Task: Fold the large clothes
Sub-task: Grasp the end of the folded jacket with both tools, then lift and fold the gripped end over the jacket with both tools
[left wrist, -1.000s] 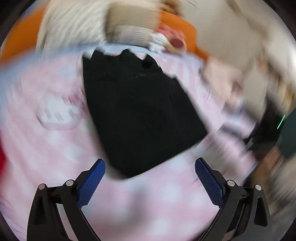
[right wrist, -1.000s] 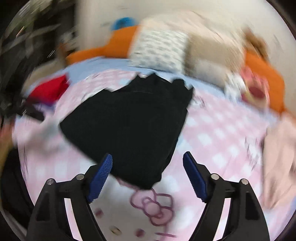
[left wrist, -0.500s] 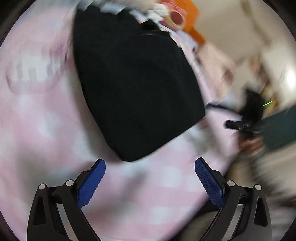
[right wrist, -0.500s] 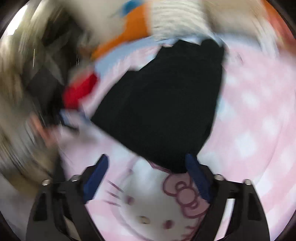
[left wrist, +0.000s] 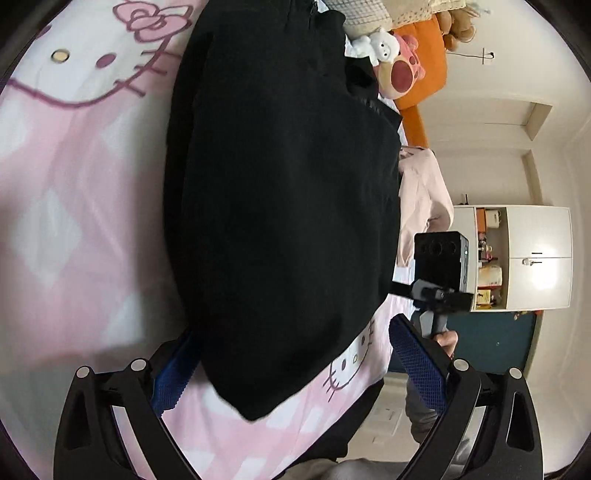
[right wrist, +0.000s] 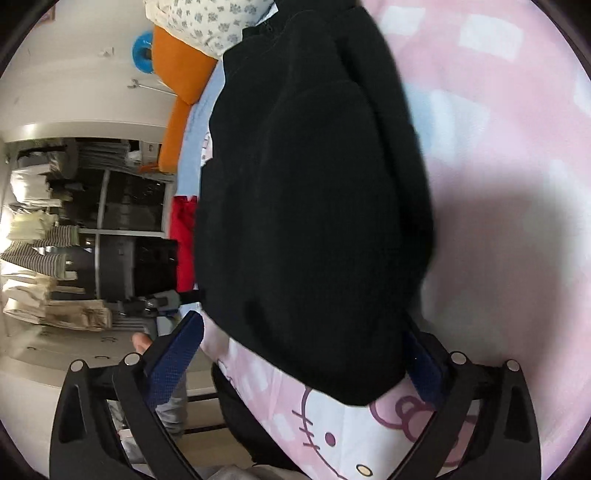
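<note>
A bed takes up most of both views, covered by a pink-and-white checked sheet (left wrist: 74,206) printed with cartoon cat faces. On it lies the black garment (left wrist: 280,206), a big fleece-like piece with a zip collar at its far end, already folded into a long narrow shape that runs from the near edge of the bed toward the pillows. Its near corner hangs close to the bed's edge, right in front of both grippers.

At the far end of the bed sit orange cushions (right wrist: 181,62), a floral pillow (right wrist: 207,22) and a pink-and-white plush toy (left wrist: 395,62). A pale pink garment (left wrist: 424,195) lies on the bed to the right of the black one, and a red cloth (right wrist: 183,243) to its left. A white cabinet (left wrist: 535,254) stands against the wall on the right; shelves of folded linen (right wrist: 40,243) fill the left side of the room.

The left gripper (left wrist: 291,365) is spread wide, its left pad partly hidden under the garment's near-left edge, its right pad clear of the cloth. The right gripper (right wrist: 299,354) has just been opening and is spread wide too; the garment's near end lies between its pads, unpinched, and the right pad is half hidden behind the cloth.
</note>
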`<state>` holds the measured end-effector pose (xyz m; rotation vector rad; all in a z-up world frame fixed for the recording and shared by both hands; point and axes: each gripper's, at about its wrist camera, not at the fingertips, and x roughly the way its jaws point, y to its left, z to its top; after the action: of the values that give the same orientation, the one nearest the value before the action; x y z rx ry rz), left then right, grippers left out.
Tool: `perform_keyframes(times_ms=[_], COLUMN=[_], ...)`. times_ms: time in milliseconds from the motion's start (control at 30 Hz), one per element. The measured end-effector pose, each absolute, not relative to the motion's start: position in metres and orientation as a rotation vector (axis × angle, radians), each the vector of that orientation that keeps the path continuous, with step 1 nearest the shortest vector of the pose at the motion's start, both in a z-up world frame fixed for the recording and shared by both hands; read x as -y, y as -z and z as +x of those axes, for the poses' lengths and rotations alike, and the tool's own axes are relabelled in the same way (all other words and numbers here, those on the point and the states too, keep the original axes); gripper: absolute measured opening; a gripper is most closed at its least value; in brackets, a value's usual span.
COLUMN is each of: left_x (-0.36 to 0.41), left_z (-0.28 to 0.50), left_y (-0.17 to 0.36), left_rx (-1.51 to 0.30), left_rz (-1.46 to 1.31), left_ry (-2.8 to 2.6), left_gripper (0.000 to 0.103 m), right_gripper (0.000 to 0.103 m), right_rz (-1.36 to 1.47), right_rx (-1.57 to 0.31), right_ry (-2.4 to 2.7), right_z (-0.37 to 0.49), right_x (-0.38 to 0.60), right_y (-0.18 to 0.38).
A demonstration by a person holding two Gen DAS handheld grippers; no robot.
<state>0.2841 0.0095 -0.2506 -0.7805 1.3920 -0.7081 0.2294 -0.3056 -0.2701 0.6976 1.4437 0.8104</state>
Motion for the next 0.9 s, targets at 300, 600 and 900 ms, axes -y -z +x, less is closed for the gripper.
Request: perform_keyframes(times_ms=[300, 600, 900], left_x=[-0.034, -0.057, -0.080], left_z=[0.285, 0.360, 0.487], left_y=[0.241, 0.173, 0.170], left_rx=[-1.405, -1.249, -1.242], left_rz=[-0.922, -1.099, -1.250], left_ry=[0.650, 0.743, 0.593], left_gripper=[0.047, 0.044, 0.045], right_gripper=[0.044, 0.039, 0.038], right_rz=[0.843, 1.049, 1.129], right_rx=[-1.451, -1.257, -1.200], right_ry=[-0.807, -0.853, -0.740], right_z=[0.216, 0.276, 0.401], right_x=[0.324, 0.327, 0.307], right_y=[0.265, 0.200, 0.182])
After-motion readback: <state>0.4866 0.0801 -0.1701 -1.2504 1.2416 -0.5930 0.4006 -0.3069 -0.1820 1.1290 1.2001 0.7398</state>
